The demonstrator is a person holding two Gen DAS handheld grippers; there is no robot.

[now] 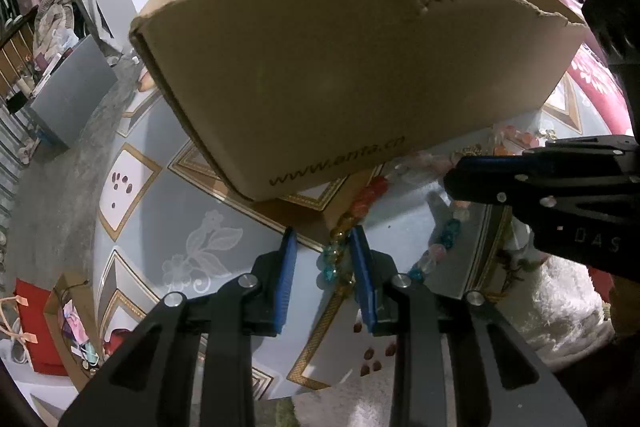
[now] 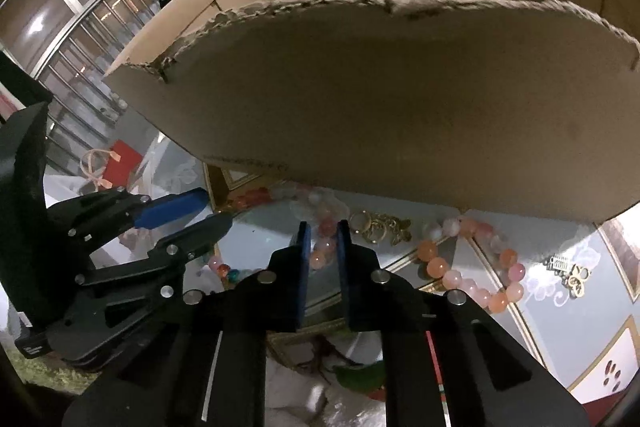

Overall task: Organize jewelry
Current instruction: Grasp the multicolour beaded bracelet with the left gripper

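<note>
Left wrist view: the left gripper (image 1: 323,247) has its jaws apart, straddling a multicoloured bead string (image 1: 340,239) that lies on the glossy patterned table (image 1: 208,239) just in front of the cardboard box (image 1: 348,67). The right gripper (image 2: 323,239) also has its jaws apart, set around a pink bead of a second string (image 2: 324,247) close under the box's near wall. Neither has clamped anything yet.

The beads are round, smooth and glassy, so I judge they could squirt out of the flat blue pads (image 1: 288,267) if pinched off-centre. A lifted string would hang long and could snag on the box's ragged, torn top edge. The two grippers are near each other and might collide. In front of the box also lie a peach bead bracelet (image 2: 472,267), thin gold rings (image 2: 376,225) and a small metal charm (image 2: 568,269), all easy to knock aside on the slick surface.
</note>
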